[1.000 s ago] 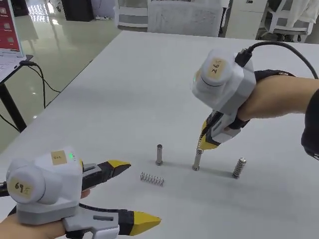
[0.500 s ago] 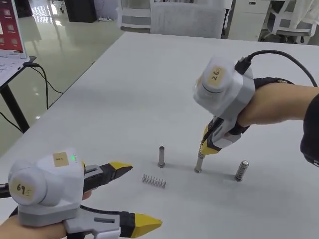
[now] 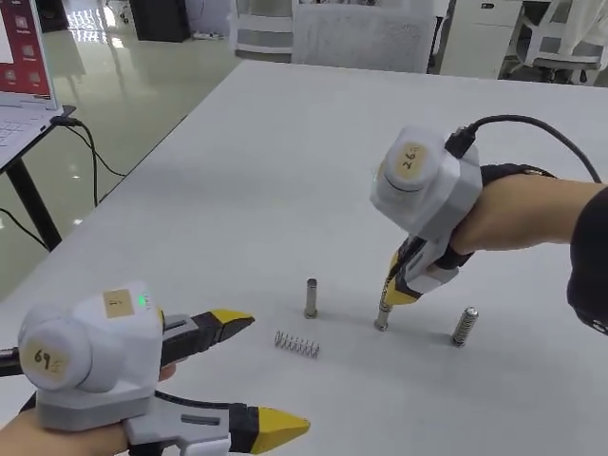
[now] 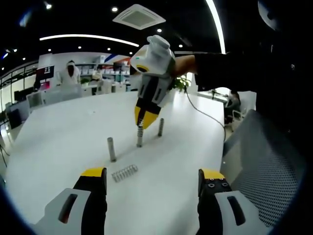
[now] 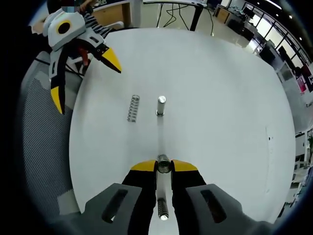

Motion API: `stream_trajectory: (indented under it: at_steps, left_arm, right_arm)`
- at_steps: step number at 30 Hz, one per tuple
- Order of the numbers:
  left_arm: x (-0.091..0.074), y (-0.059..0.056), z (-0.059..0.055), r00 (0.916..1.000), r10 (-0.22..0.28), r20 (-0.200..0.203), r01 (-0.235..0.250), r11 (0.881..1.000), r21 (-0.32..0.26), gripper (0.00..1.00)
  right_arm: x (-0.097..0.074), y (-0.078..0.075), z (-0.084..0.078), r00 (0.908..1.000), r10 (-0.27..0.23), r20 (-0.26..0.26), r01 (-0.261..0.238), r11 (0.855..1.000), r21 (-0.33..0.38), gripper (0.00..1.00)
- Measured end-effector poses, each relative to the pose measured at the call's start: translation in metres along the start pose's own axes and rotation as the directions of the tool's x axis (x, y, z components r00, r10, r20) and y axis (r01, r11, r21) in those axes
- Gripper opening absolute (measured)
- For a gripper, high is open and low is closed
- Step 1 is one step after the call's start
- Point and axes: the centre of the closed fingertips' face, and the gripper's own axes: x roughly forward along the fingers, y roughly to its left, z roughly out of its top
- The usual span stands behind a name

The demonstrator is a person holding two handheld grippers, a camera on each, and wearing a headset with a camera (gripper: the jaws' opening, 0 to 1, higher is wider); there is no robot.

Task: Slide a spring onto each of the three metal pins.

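Observation:
Three metal pins stand in a row on the white table. The left pin [image 3: 311,297] [image 4: 112,149] [image 5: 161,105] is bare. My right gripper [image 3: 394,295] [image 4: 143,119] [image 5: 164,167] is shut on a spring [image 5: 164,169], threaded over the middle pin [image 3: 381,320] [image 4: 140,138]. The right pin [image 3: 464,326] [image 4: 160,127] wears a spring. A loose spring [image 3: 295,343] [image 4: 124,173] [image 5: 133,107] lies flat in front of the bare pin. My left gripper [image 3: 258,372] [image 4: 152,174] [image 5: 85,83] hovers open and holds nothing, near the table's front edge.
The white table [image 3: 285,171] stretches far beyond the pins. A laptop [image 3: 21,76] sits on a side stand at far left, with cables hanging. Chairs stand beyond the table's far end. A black cable [image 3: 532,128] runs from my right gripper.
My right gripper has sunk lower along the middle pin with the spring. The left gripper has stayed put; the head camera shifted slightly.

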Motion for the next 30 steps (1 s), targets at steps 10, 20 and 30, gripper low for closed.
stream_trajectory:
  at_steps: [10,20,30]
  left_arm:
    - [0.000,0.001,-0.001,1.0000,0.000,-0.003,0.000,1.000,0.000,0.72]
    - [0.000,0.001,-0.003,1.0000,-0.002,-0.008,0.002,1.000,-0.002,0.72]
    - [-0.001,0.002,-0.003,1.0000,-0.001,-0.010,0.001,1.000,-0.003,0.72]
  right_arm:
    - [0.009,0.000,-0.002,1.0000,0.007,-0.003,-0.007,1.000,0.006,0.08]
    - [0.017,-0.002,-0.005,0.9999,0.010,-0.004,-0.010,1.000,0.009,0.08]
    - [0.025,-0.003,-0.008,0.9999,0.012,-0.011,-0.012,1.000,0.017,0.08]
